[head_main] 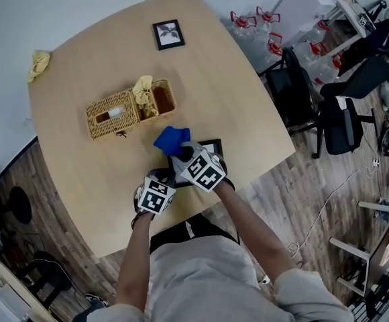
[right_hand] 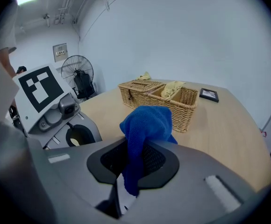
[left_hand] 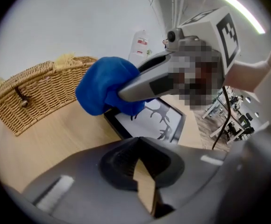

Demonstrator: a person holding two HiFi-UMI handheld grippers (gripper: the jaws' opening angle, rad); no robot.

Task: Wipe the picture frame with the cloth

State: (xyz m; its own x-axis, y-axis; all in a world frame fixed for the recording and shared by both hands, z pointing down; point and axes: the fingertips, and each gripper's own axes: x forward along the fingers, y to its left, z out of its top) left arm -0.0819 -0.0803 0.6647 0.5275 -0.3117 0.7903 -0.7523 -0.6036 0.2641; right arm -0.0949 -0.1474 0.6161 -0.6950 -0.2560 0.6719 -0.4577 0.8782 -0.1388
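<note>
Cloth (right_hand: 147,122) is pinched between right gripper (right_hand: 136,160) fingers. Left gripper (left_hand: 135,143) fingers are pressed together, with picture frame (left_hand: 150,121) just beyond their tips.

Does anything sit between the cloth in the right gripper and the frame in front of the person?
Nothing visible does. The blue cloth, clamped in the right gripper, is over the picture frame's corner; the wicker basket stands off to the side.

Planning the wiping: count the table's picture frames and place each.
2. One picture frame lies at the far edge of the table; the other at its near edge, partly under the blue cloth. The lidded basket could hide more.
</note>
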